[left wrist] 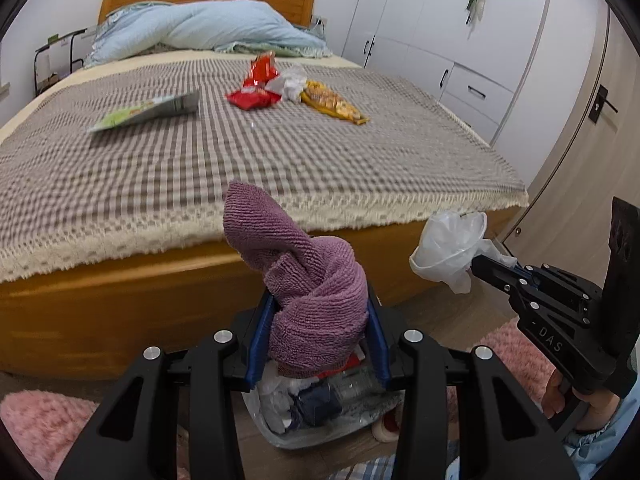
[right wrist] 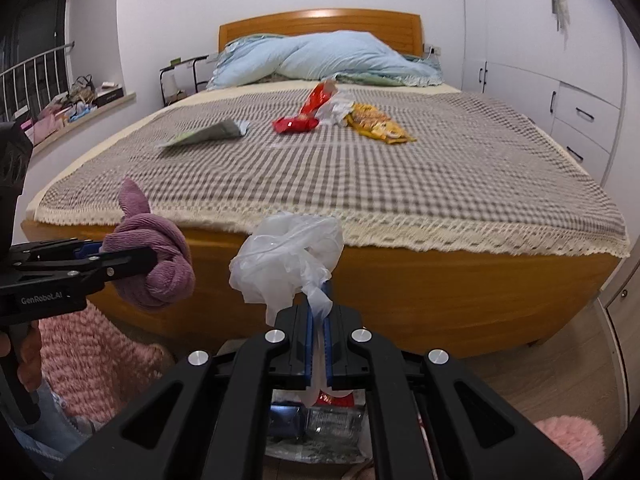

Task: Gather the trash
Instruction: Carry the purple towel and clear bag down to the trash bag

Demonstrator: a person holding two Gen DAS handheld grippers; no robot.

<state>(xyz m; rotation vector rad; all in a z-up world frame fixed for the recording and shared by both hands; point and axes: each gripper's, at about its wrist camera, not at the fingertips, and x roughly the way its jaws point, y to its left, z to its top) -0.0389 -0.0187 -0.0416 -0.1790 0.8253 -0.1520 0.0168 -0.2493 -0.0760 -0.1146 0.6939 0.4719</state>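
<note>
At lower centre, the left gripper [left wrist: 320,332] clamped a purple towel [left wrist: 308,280] and the right gripper [right wrist: 318,320], jaws nearly shut, pinched a clear plastic bag [right wrist: 288,256] above the bin [left wrist: 320,420], apparently for dropping.

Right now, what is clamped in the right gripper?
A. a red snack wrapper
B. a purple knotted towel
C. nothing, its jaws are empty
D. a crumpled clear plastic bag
D: in the right wrist view the right gripper is shut on the crumpled clear plastic bag, while the purple knotted towel sits in the left gripper and the red snack wrapper lies on the bed.
</note>
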